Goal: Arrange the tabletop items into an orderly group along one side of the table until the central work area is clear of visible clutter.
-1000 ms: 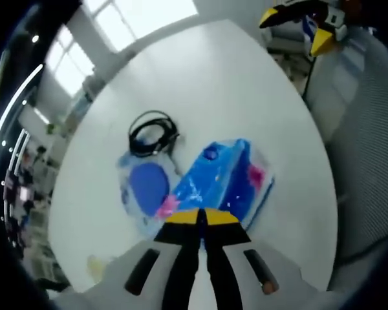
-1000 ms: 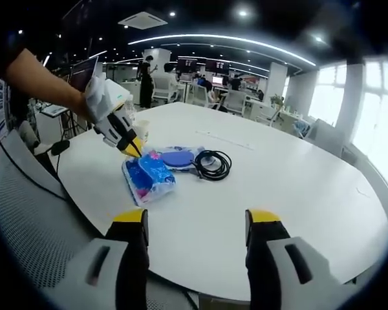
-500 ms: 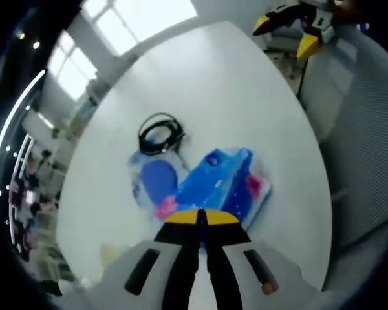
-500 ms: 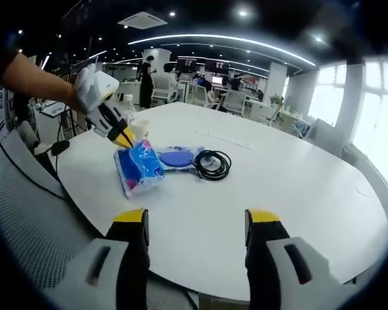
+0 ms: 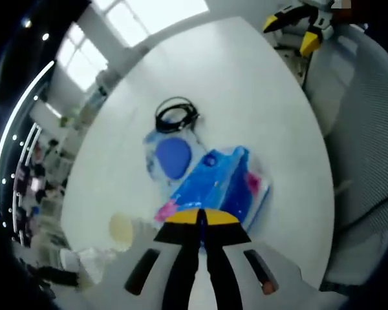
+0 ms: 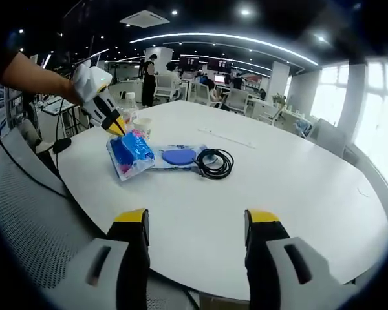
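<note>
The left gripper (image 6: 116,125), fingers clamped on the blue wipes pack (image 6: 128,155), holds it mid-left. The right gripper (image 6: 195,227), fingers apart, holds nothing. Black cable (image 6: 213,162), blue disc (image 6: 178,156) and cup (image 6: 141,127) sit ungrouped on the bench (image 6: 291,187); most work remains.

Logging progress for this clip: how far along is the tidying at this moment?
Early stage. Nothing looks grouped at an edge yet. In hand: the left gripper is shut on the blue packet, lifting one end of it. Left: the blue disc in its clear bag and the black cable coil lie mid-table; the right gripper hangs open, holding nothing.

The blue packet's (image 5: 221,187) near edge is hidden behind the left claw's (image 5: 201,218) closed tips.
</note>
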Demonstrator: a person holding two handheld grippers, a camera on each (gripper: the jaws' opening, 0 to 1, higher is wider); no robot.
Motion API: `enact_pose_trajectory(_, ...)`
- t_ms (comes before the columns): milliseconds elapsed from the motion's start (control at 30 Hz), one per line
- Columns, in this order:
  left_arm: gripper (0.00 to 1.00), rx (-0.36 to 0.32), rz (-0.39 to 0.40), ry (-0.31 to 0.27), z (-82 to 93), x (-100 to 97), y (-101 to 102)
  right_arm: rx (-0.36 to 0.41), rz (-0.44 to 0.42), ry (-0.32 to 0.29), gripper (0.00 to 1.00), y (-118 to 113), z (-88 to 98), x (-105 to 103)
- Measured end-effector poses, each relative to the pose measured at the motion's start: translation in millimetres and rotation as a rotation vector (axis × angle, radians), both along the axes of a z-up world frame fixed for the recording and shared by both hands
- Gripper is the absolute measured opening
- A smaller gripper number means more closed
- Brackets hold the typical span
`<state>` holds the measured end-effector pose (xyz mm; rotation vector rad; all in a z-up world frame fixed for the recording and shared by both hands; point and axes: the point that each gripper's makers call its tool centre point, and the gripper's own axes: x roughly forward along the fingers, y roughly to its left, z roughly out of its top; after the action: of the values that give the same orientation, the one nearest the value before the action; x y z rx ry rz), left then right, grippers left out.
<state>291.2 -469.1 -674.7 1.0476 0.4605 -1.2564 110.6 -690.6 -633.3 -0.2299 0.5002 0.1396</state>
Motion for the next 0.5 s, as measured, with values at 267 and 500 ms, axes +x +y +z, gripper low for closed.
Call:
enact_pose_trajectory(267,0.0,0.031,0.068,0.01,-10.9,10.1,31,-0.002,-0.001,0.006,0.59,0,-1.1,-1)
enact_pose_trajectory(500,0.0,0.054,0.142,0.007,-17.8,26.2,55,-0.003,0.003,0.014,0.59,0,-2.5,-1)
